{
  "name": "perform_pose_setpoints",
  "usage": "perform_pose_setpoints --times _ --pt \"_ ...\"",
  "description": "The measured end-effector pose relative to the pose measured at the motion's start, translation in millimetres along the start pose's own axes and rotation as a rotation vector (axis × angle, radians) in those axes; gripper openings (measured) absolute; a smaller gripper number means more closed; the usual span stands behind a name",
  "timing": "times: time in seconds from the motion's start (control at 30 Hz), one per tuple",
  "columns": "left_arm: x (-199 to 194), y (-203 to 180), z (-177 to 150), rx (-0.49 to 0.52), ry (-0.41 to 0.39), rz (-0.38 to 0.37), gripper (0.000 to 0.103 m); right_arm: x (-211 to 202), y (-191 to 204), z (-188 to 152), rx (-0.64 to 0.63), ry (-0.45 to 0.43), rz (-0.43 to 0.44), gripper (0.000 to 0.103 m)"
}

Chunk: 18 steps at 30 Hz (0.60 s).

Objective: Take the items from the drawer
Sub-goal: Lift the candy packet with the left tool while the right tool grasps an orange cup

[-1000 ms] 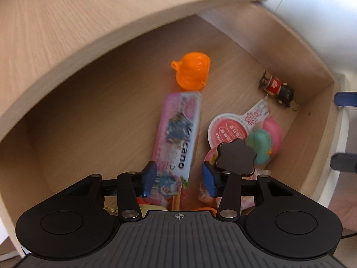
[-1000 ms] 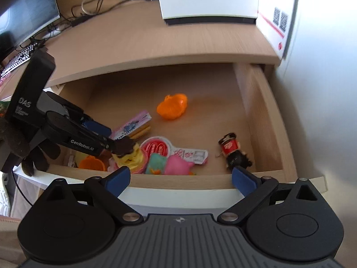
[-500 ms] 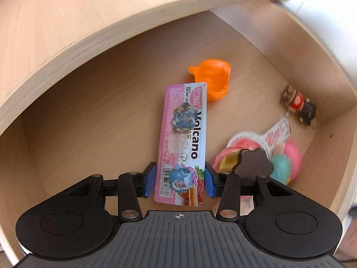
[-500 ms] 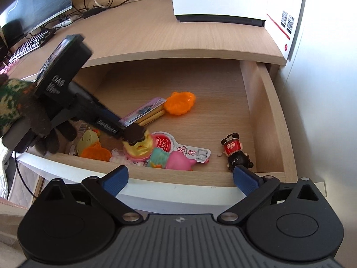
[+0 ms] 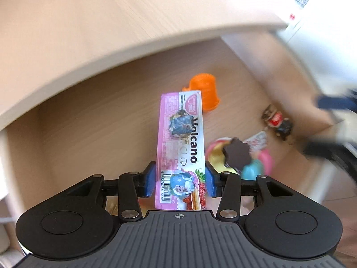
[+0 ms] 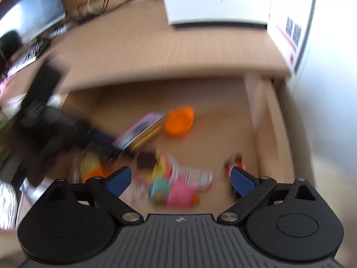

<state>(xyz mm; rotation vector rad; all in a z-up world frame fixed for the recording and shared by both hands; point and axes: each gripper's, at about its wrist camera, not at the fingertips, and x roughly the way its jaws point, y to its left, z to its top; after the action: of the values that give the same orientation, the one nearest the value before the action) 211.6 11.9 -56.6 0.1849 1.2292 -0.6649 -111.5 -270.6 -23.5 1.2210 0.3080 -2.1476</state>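
My left gripper [image 5: 180,181] is shut on the near end of a long pink "Volcano" snack box [image 5: 181,147], held lifted above the floor of the open wooden drawer [image 5: 93,129]. In the blurred right wrist view the same pink box [image 6: 140,129] hangs in the left gripper [image 6: 125,147] over the drawer. My right gripper [image 6: 179,179] is open and holds nothing, hovering over the drawer's front part. Left in the drawer are an orange cup [image 5: 206,91], a small red and black figurine [image 5: 277,124], and pink, teal and yellow toys [image 6: 174,189].
A white box [image 6: 218,0] stands on the desk top [image 6: 156,51] behind the drawer. A monitor and keyboard [image 6: 29,33] sit at the far left. A white wall [image 6: 330,102] runs along the drawer's right side. Cables [image 6: 100,4] lie at the back.
The left gripper has lifted the pink box up off the drawer floor and drawn back. The right gripper has moved forward and down over the drawer; both views are motion-blurred.
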Motion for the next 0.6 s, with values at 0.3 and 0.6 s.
perform_pose_setpoints --times 0.3,0.6 --pt "-80.7 6.2 -48.6 -0.132 -0.158 0.001 0.048 106.9 13.2 65.4 -0.109 0.119 0.005 0.089" --pt "-100.6 8.8 -55.9 -0.15 -0.244 0.01 0.048 130.9 13.6 76.2 -0.069 0.182 0.006 0.044"
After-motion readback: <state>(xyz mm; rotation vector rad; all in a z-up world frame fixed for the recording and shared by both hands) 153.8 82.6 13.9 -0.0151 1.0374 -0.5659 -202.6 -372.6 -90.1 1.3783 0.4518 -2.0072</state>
